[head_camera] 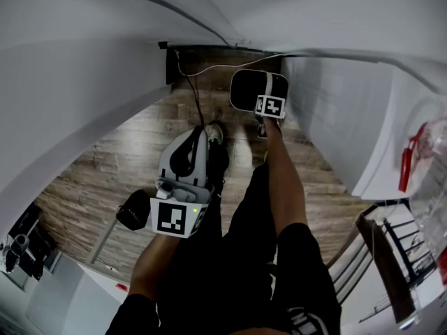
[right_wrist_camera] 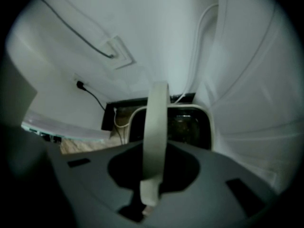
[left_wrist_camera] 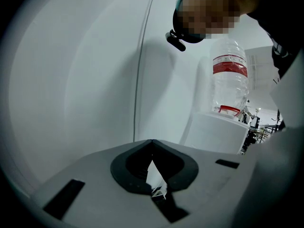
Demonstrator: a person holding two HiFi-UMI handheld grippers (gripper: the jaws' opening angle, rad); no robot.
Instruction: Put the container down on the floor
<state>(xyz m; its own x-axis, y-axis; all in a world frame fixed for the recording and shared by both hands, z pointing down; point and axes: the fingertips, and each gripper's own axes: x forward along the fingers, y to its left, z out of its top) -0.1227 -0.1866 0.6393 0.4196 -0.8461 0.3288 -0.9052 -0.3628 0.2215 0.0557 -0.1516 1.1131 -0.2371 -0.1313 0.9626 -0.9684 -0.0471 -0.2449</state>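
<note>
The container [head_camera: 248,89] is a dark tub with a white rim, hanging just above the wooden floor [head_camera: 126,159] in the far corner by the white wall. My right gripper [head_camera: 266,114] points steeply down over it and is shut on its white handle [right_wrist_camera: 156,141], which runs up between the jaws. Below the handle I see the tub's white rim and dark inside [right_wrist_camera: 187,125]. My left gripper [head_camera: 197,149] hangs nearer to me, over my legs. Its jaws meet at the tip [left_wrist_camera: 152,144] with nothing between them.
A black cable [head_camera: 192,89] runs across the floor to the corner. White panels close in on both sides. A clear bottle with a red label [left_wrist_camera: 230,75] stands on a white ledge [left_wrist_camera: 216,132]. A dark rack [head_camera: 391,257] is at my right.
</note>
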